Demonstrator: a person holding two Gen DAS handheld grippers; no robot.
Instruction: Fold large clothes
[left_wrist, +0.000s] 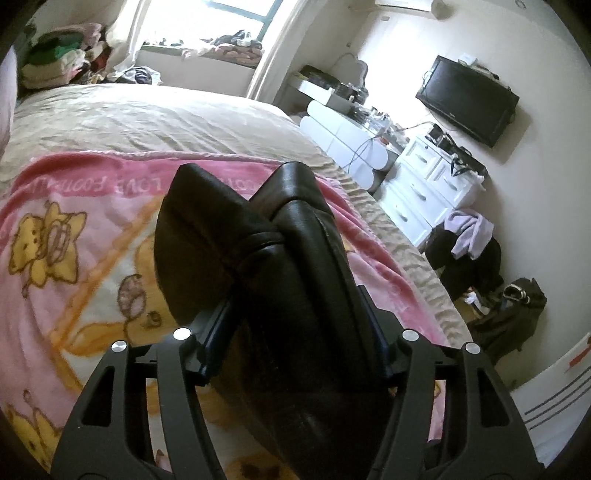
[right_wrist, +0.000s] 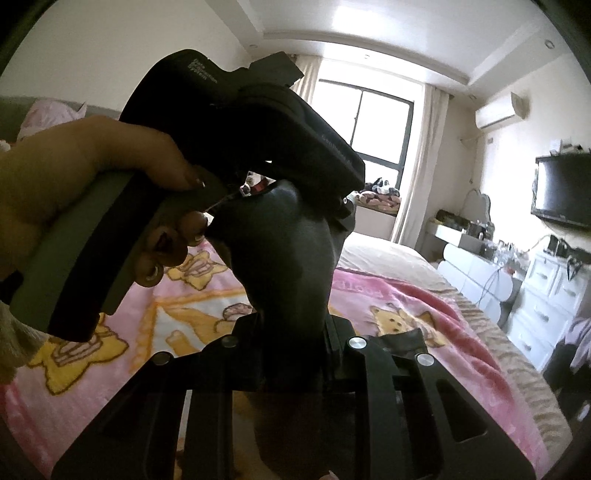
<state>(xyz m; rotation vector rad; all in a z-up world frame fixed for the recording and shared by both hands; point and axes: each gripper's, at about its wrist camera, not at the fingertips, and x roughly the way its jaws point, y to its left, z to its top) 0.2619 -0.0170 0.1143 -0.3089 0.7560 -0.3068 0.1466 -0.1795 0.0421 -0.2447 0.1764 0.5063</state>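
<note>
A pink blanket (left_wrist: 74, 236) with yellow cartoon prints is spread over the near part of the bed (left_wrist: 155, 118); beige sheet is seen past it. A black leather garment (left_wrist: 295, 266) is held up above the blanket by both grippers.

Left gripper (left_wrist: 295, 354): garment bunched between the fingers, which are clamped on the thick fold, jaws fairly wide.

Right gripper (right_wrist: 295, 350): fingers nearly together, clamped on a thinner part of the same garment. In the right wrist view the left hand (right_wrist: 85, 173) is seen on its gripper's handle, close ahead.

Further off, to the right of the bed: white drawers (left_wrist: 421, 184), cluttered top; contents cannot be told. A TV (left_wrist: 469, 99) is on the wall. Clothes are piled on the window ledge (left_wrist: 221, 51).
</note>
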